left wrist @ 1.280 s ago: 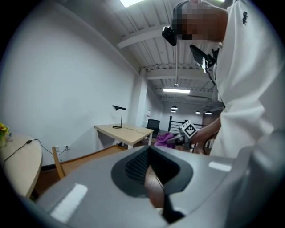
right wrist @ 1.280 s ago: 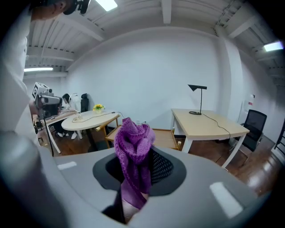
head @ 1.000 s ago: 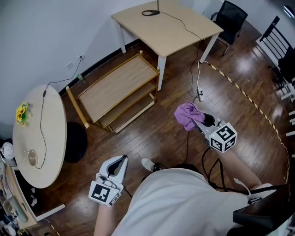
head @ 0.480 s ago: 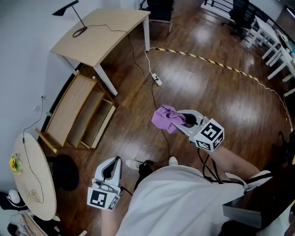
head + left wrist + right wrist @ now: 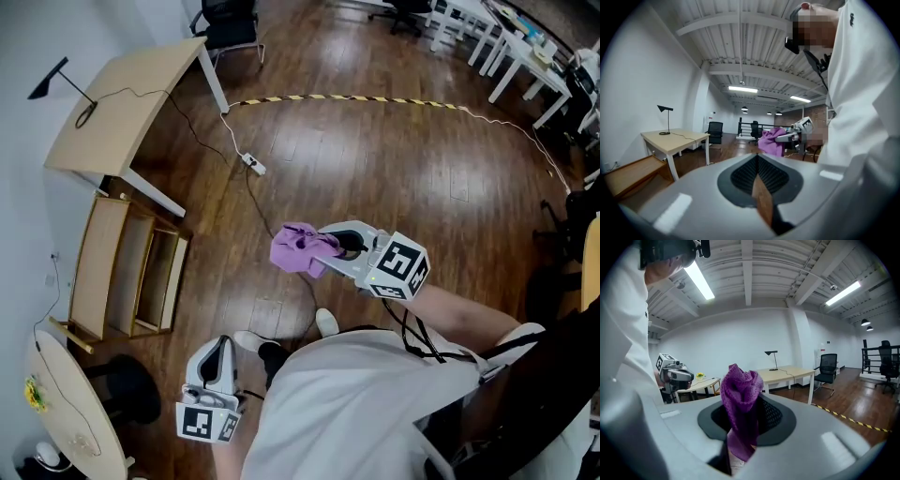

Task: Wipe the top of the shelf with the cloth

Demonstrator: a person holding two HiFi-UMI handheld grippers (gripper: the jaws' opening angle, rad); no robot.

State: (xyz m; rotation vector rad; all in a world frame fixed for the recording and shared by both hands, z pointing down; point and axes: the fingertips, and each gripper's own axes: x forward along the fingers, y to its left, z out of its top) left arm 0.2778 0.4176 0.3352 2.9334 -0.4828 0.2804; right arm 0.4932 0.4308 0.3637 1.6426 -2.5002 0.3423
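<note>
The low wooden shelf stands by the wall at the far left of the head view, well away from both grippers; it also shows low at the left as the shelf. My right gripper is held out over the floor, shut on a bunched purple cloth. Up close, the cloth sticks up from between the jaws of the right gripper. My left gripper hangs low beside the person's body with its jaws together and nothing in them, as the left gripper shows.
A light wooden desk with a black lamp stands beyond the shelf. A power strip and its cable lie on the wooden floor. Yellow-black tape crosses the floor. A round table and black stool sit lower left.
The head view has swung round to the right, so the shelf and desk have slid to the far left. The right gripper still holds the cloth; the left gripper stays low.
</note>
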